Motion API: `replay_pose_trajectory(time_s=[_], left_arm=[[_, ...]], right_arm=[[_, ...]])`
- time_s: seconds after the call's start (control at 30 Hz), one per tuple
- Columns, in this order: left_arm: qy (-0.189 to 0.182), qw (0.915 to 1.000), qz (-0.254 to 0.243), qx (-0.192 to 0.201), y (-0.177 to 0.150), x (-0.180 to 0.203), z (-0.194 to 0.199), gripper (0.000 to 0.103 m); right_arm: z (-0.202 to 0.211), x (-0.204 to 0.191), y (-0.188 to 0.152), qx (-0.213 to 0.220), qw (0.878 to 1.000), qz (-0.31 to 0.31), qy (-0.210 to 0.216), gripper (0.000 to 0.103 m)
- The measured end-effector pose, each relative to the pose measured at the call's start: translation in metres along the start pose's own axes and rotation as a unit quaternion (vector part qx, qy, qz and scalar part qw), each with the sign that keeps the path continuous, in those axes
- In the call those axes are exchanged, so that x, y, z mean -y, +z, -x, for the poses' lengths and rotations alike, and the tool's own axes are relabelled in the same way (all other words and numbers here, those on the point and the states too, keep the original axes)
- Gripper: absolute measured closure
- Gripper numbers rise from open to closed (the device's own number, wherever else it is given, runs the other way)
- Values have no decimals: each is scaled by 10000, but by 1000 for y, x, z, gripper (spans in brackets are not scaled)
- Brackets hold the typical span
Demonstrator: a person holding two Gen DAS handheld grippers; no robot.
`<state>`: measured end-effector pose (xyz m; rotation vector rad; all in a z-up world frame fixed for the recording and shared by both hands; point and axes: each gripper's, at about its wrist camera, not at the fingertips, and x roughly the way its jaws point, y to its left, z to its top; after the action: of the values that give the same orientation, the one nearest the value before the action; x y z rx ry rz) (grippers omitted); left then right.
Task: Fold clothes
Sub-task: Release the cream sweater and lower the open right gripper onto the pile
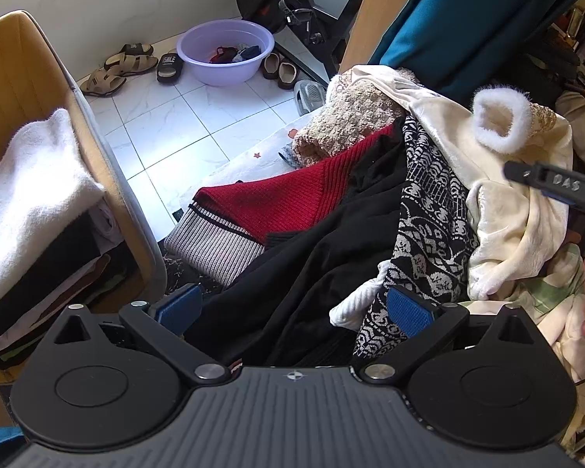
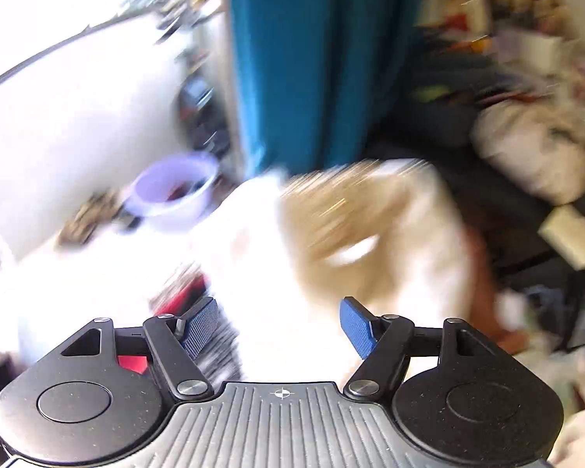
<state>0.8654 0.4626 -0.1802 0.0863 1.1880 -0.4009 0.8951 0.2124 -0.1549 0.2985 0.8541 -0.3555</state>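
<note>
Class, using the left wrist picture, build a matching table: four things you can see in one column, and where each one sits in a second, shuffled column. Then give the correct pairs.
Things:
1. lilac basin
2. red ribbed sweater
3. white fluffy towel
4. fur-trimmed cuff

Places:
A. on the cream garment at the top of the pile
B. on the tiled floor among sandals and slippers
C. on top of a folded stack on the yellow chair
D. low in the pile, partly under a black garment

Pairs: 1-B, 2-D, 3-C, 4-A
</note>
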Motion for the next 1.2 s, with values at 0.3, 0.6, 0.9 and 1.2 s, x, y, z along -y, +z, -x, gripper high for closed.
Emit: replay_pose_trajectory(time_s=[0.3, 0.6, 0.9, 1.2], left_arm=[[112, 9998, 159, -3, -6, -19, 3, 0], [71, 9990, 452, 4, -1, -43, 1, 0], [-165, 9997, 164, -31, 10, -36, -9, 0], [-109, 9996, 230, -117, 13, -49, -14, 0]], right_arm=[[-96, -69, -21, -530, 9941, 839, -430, 37], [-114, -84, -51, -564, 9712, 2042, -1091, 52], [-64, -6, -22, -501, 9975, -295, -399, 95], [-95, -36, -21, -861, 9959, 14, -294, 89]])
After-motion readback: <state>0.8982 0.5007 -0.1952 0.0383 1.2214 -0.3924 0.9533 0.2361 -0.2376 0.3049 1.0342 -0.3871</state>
